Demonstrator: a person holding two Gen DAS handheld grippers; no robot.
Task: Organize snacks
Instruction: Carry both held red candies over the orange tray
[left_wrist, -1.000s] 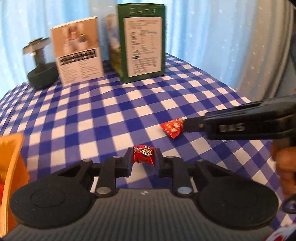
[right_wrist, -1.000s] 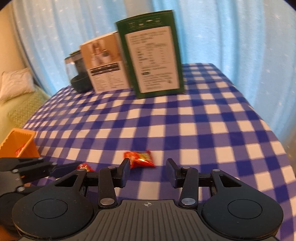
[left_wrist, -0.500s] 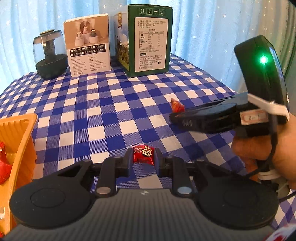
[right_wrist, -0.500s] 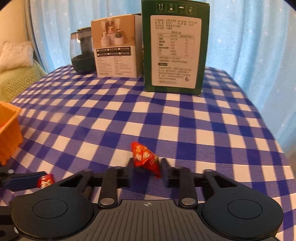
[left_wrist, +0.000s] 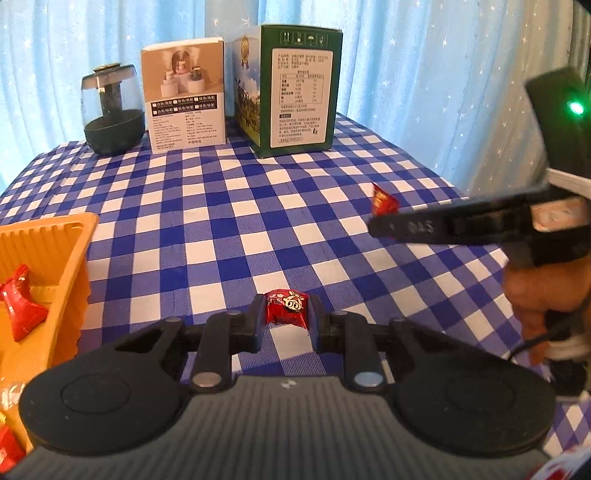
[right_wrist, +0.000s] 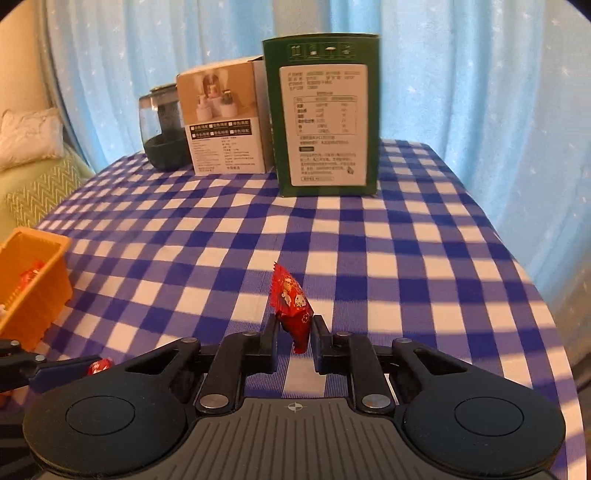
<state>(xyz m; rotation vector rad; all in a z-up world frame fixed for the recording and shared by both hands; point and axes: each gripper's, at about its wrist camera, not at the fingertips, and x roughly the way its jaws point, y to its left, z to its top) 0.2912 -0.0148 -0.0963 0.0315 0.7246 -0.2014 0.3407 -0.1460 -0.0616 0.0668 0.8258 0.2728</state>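
Observation:
My left gripper (left_wrist: 286, 317) is shut on a small red wrapped candy (left_wrist: 286, 307) and holds it above the checked tablecloth, just right of the orange basket (left_wrist: 70, 258). My right gripper (right_wrist: 294, 330) is shut on another red wrapped candy (right_wrist: 291, 302), lifted off the cloth. In the left wrist view the right gripper (left_wrist: 373, 223) comes in from the right with its candy (left_wrist: 383, 200) sticking up. In the right wrist view the left gripper's candy (right_wrist: 99, 366) shows at lower left, near the orange basket (right_wrist: 35, 291). The basket holds red snack packets (left_wrist: 20, 302).
A green box (left_wrist: 295, 90), a white and tan box (left_wrist: 184, 98) and a dark glass jar (left_wrist: 110, 109) stand at the back of the blue checked tablecloth (left_wrist: 221, 221). Blue curtains hang behind. The table's right edge (right_wrist: 532, 280) drops off close by.
The right gripper closed on its candy and lifted it off the cloth. Both grippers rose, and the left one shifted towards the basket with its candy still held.

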